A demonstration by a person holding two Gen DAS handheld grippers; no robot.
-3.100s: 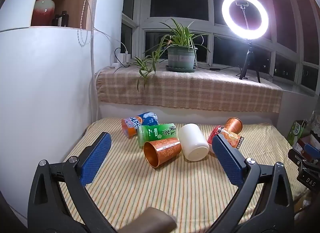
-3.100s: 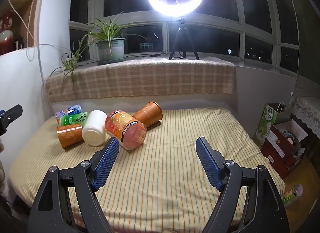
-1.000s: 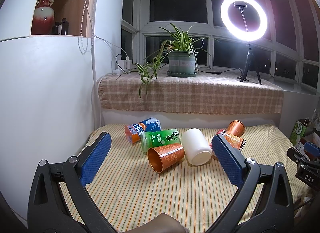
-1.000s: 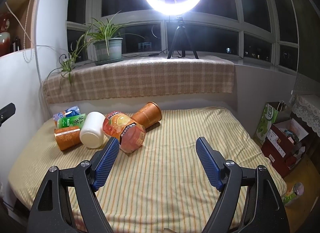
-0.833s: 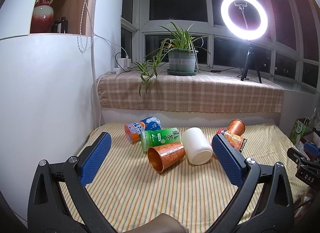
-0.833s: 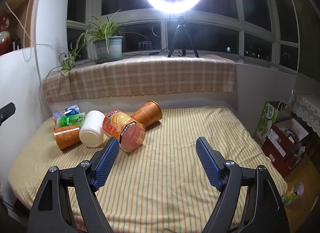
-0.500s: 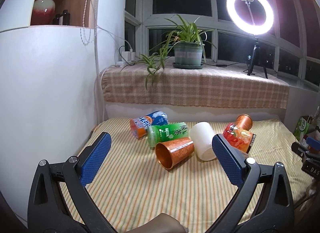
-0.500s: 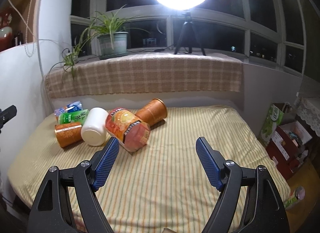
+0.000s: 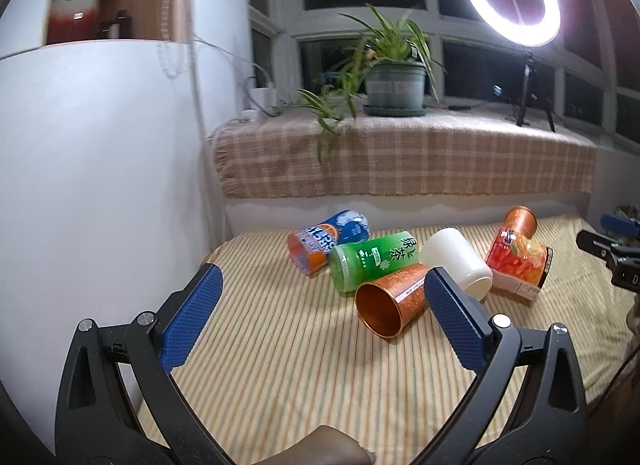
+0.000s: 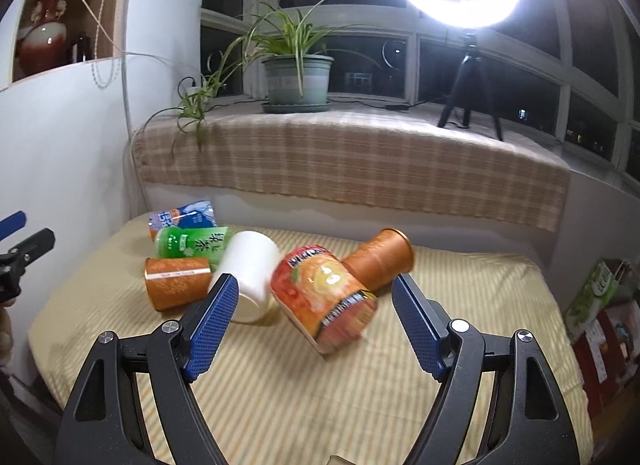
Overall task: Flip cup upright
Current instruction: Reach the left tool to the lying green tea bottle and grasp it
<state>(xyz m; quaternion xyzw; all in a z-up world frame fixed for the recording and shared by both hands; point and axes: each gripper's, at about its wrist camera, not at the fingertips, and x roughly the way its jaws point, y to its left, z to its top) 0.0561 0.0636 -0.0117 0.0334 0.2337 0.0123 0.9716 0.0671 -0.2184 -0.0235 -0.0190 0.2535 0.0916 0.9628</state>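
Several cups lie on their sides in a cluster on the striped bed. A copper cup (image 9: 390,301) lies with its open mouth toward me; it also shows in the right wrist view (image 10: 178,282). Beside it lie a green cup (image 9: 374,259), a blue-orange cup (image 9: 326,235), a white cup (image 9: 458,261) and a red-orange fruit cup (image 10: 324,297). A second copper cup (image 10: 380,261) lies behind the fruit cup. My left gripper (image 9: 320,319) is open and empty, near the copper cup. My right gripper (image 10: 312,323) is open and empty, with the fruit cup between its fingers' line of sight.
The striped bed (image 10: 360,393) ends at a white wall on the left (image 9: 100,185) and a checked window ledge (image 9: 400,157) behind. A potted plant (image 9: 394,81) and a ring light (image 9: 512,5) stand on the ledge. Boxes (image 10: 600,297) sit right of the bed.
Both grippers have moved forward toward the cups, which now look larger. Both views have shifted left. The cups have not moved.
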